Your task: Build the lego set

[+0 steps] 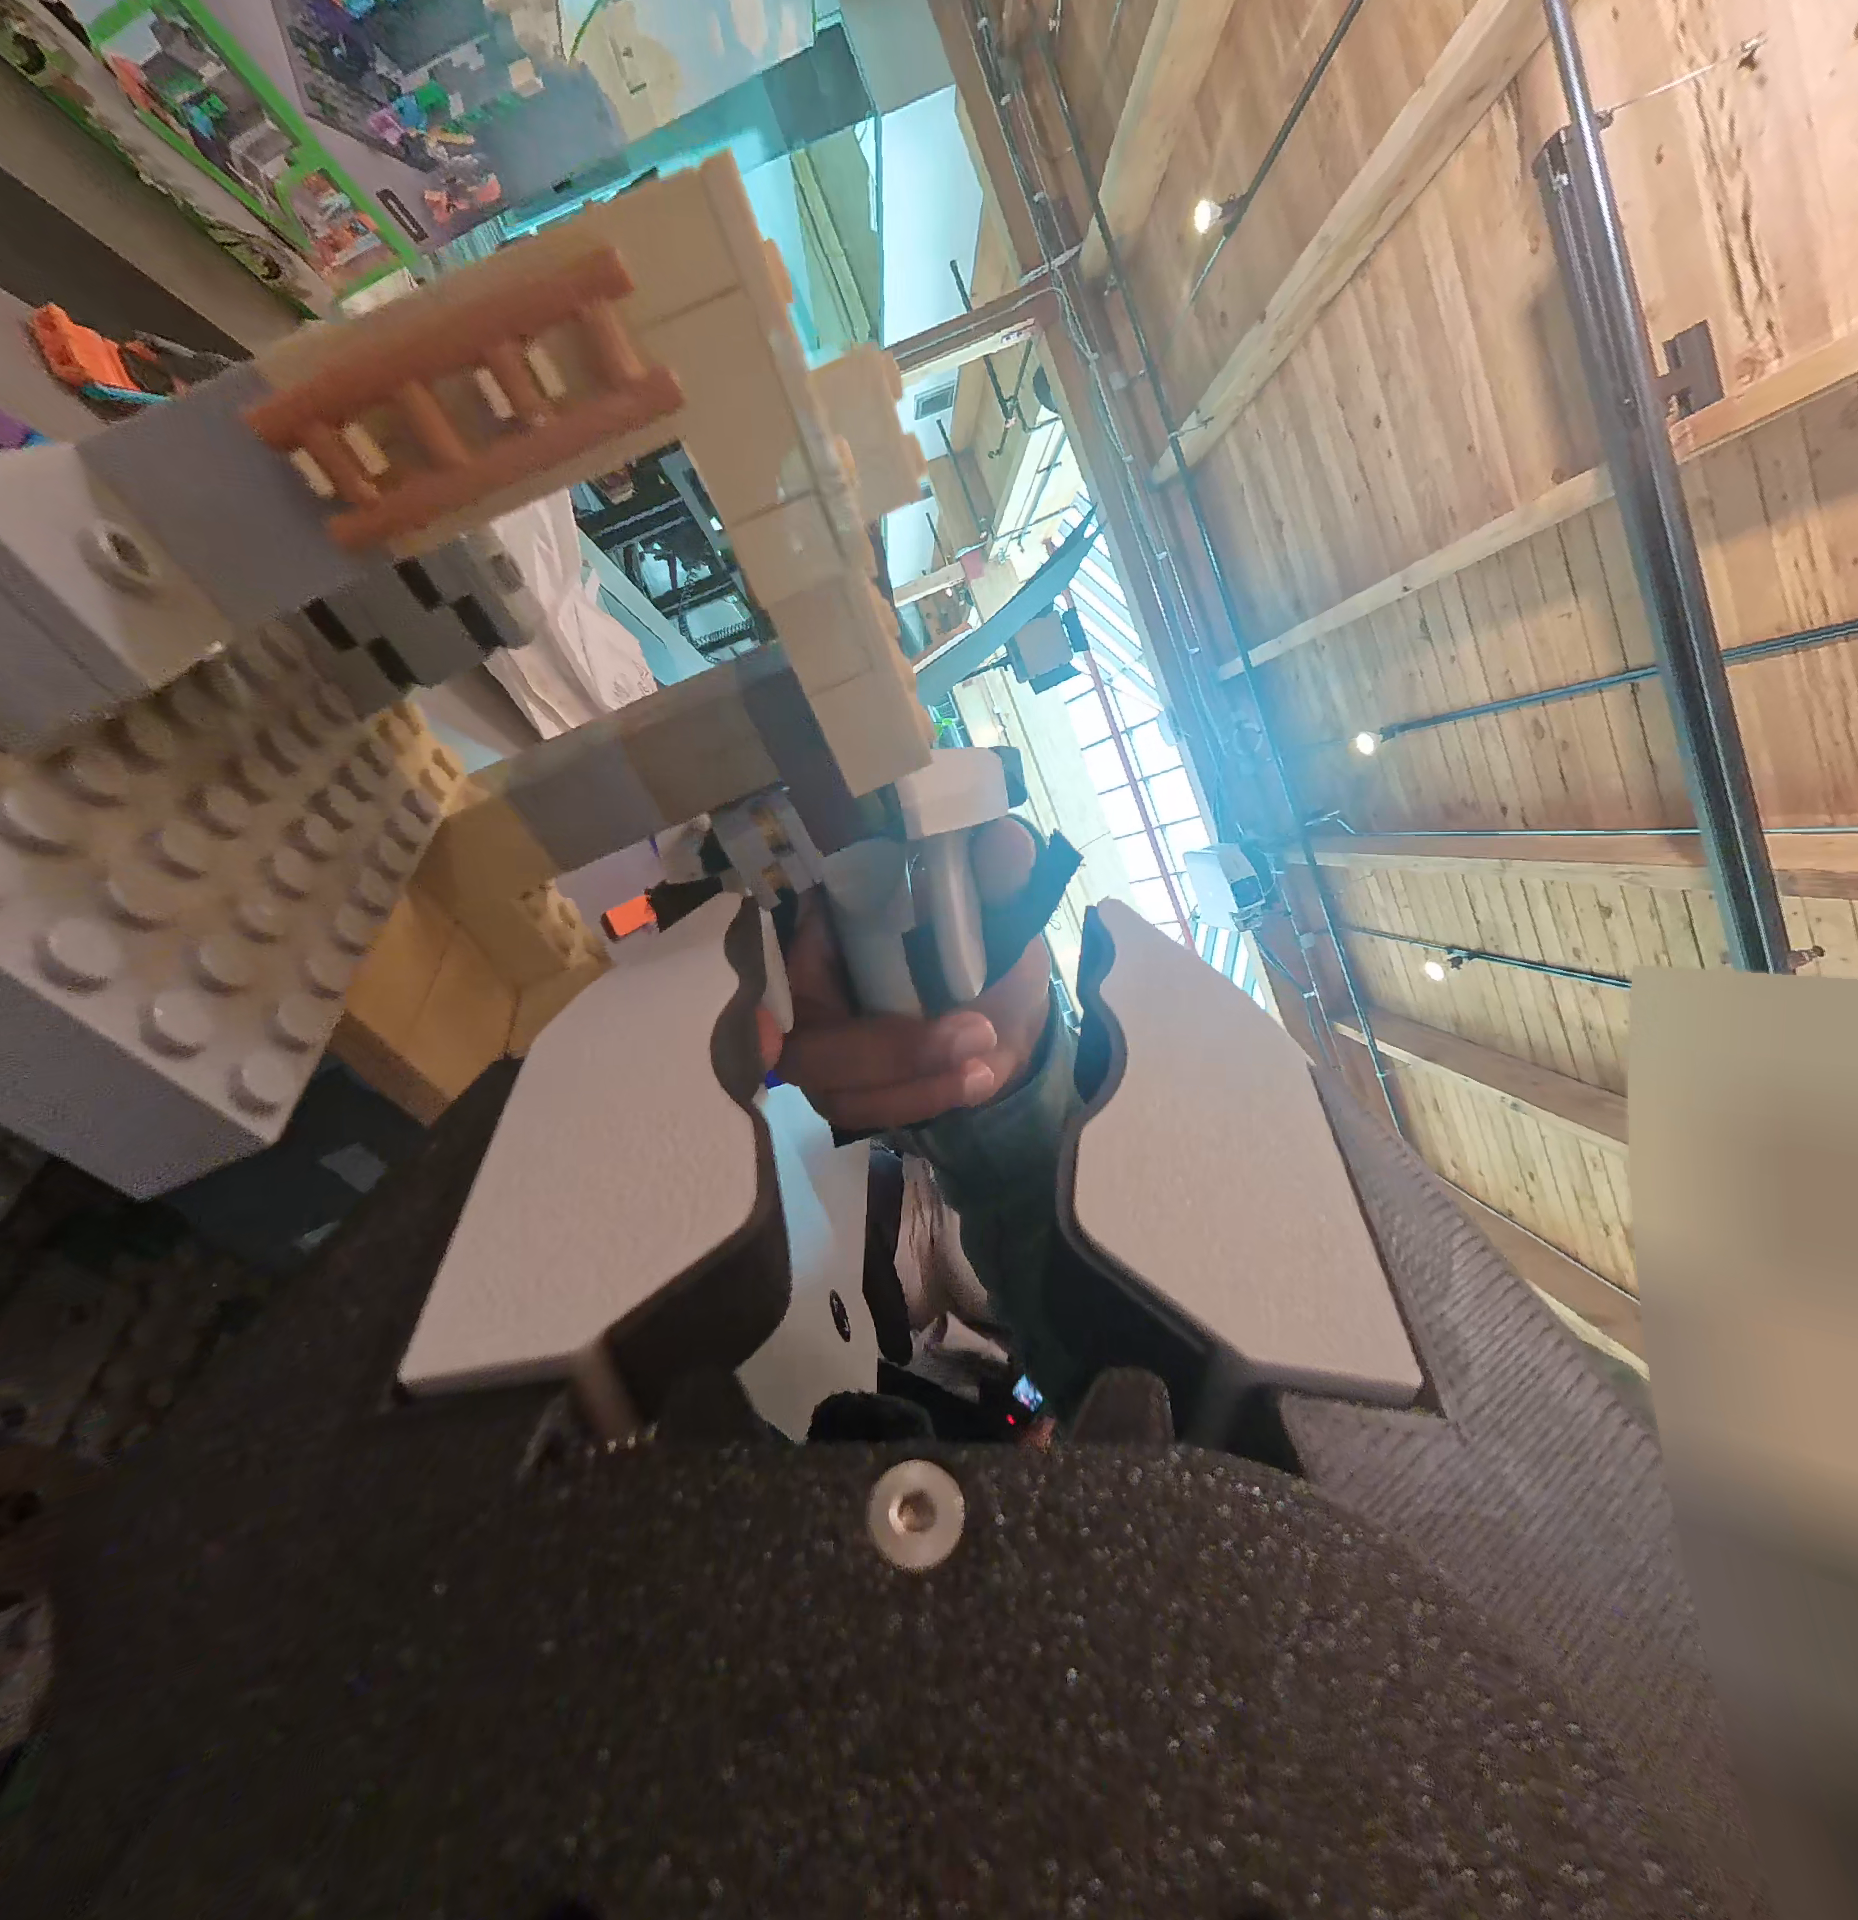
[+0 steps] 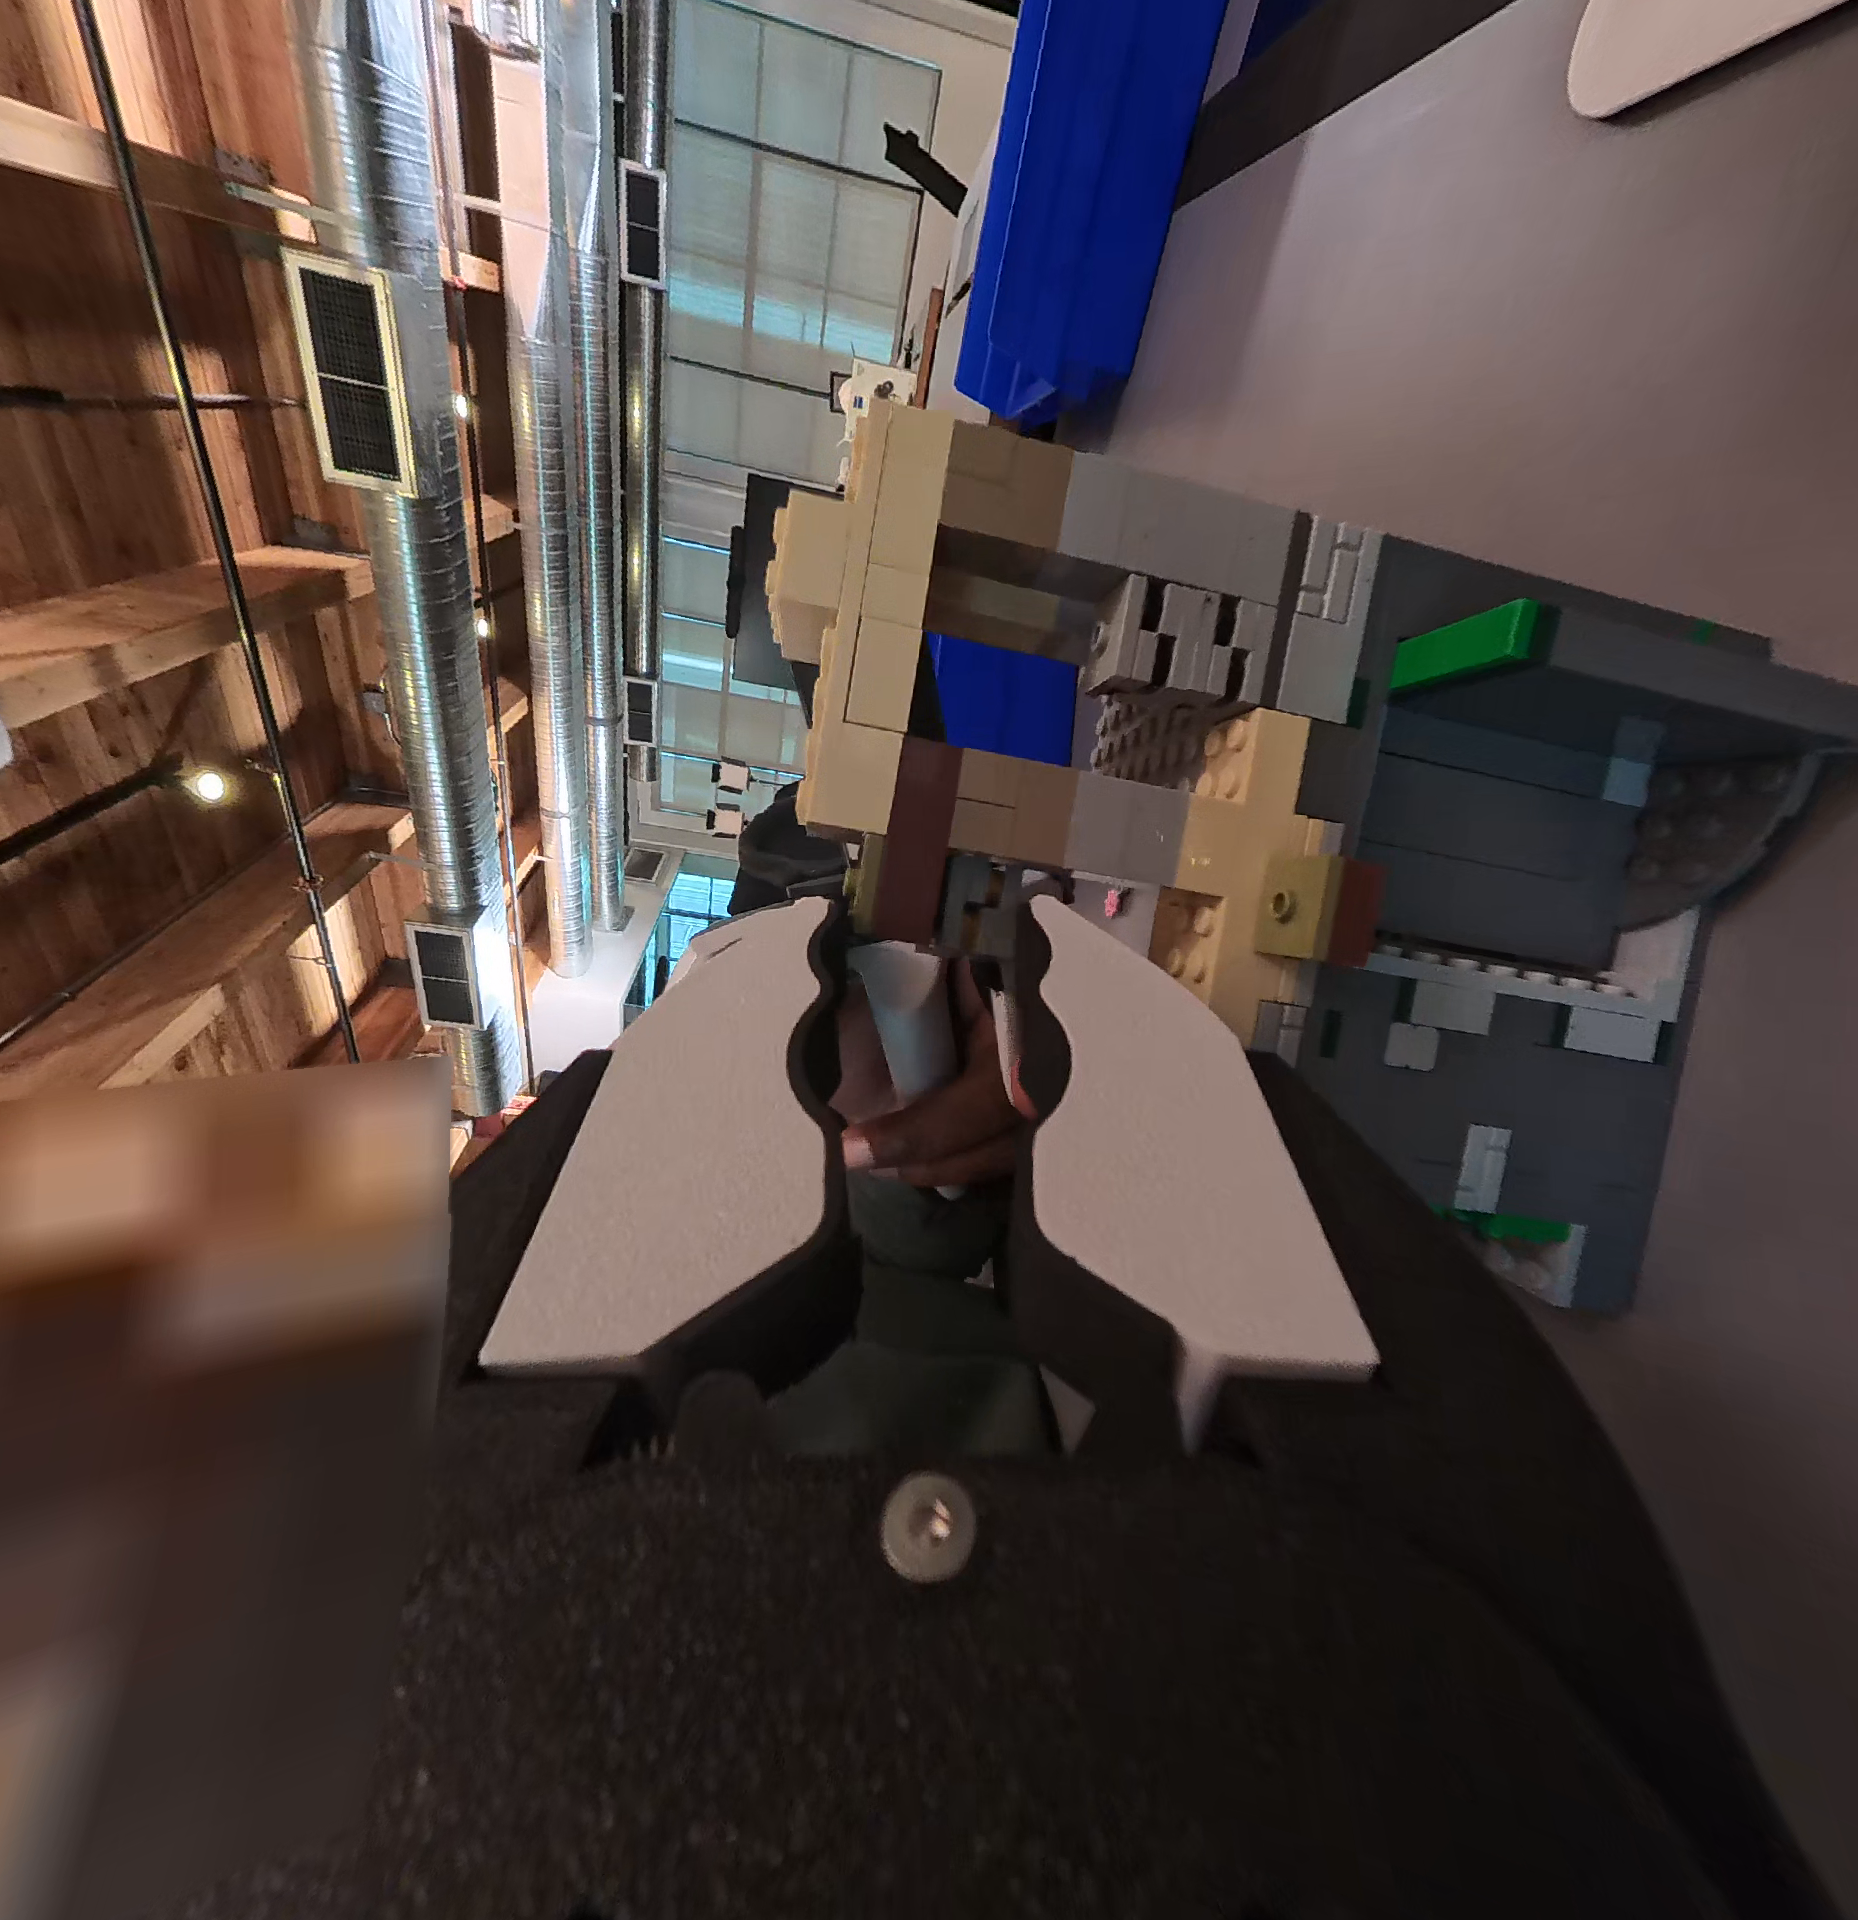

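The partly built tan, grey and dark-grey brick lego model (image 2: 1060,686) is turned on its side against the grey tabletop (image 2: 1631,364). The left gripper (image 1: 920,935) has its white fingers spread apart with nothing between them; past its tips a person's hand (image 1: 904,1029) holds the other gripper's pale handle just beside the model's tan tower (image 1: 790,499). An orange plastic ladder piece (image 1: 457,400) lies along the model's grey wall. The right gripper (image 2: 930,940) is likewise parted, its tips close around the model's small grey-and-brown brick stub (image 2: 935,894); whether they touch it I cannot tell
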`<state>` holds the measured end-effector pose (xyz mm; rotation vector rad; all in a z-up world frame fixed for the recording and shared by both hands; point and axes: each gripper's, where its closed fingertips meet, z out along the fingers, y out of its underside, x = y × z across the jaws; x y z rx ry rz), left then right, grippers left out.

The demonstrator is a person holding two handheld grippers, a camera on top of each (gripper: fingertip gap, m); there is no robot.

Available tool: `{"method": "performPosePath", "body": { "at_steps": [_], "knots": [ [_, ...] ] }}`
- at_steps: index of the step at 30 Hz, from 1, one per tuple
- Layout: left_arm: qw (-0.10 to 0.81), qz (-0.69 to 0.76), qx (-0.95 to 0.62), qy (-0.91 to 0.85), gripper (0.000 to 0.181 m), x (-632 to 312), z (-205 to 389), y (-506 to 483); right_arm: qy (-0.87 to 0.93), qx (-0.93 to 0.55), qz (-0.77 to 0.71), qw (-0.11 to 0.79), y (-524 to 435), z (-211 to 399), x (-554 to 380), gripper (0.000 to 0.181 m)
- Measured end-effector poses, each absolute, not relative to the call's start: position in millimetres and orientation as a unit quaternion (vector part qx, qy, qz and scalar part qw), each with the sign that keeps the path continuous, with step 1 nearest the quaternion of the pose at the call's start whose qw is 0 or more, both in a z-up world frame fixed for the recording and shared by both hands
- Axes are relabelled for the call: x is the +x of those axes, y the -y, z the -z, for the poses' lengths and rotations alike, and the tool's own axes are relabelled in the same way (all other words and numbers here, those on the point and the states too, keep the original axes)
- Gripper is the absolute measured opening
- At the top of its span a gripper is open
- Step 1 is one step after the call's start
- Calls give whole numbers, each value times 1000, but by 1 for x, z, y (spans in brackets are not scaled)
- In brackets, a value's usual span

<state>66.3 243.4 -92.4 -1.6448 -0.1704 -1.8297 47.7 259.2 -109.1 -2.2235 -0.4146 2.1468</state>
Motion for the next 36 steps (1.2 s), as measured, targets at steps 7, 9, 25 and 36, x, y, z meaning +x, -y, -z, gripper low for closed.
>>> {"method": "performPosePath", "body": {
  "at_steps": [7,9,25,36],
  "knots": [
    [332,701,-628,64,56,66,94,-245,133,-716,-685,19,-259,109,48,30],
    [330,702,-628,61,56,66,94,-244,128,-716,-685,25,-256,109,48,30],
    [273,711,-648,-34,54,59,94,-195,40,-695,-714,76,-213,109,43,30],
    [267,715,-645,-29,53,65,97,-198,53,-689,-720,71,-215,107,51,33]
  ]
}}
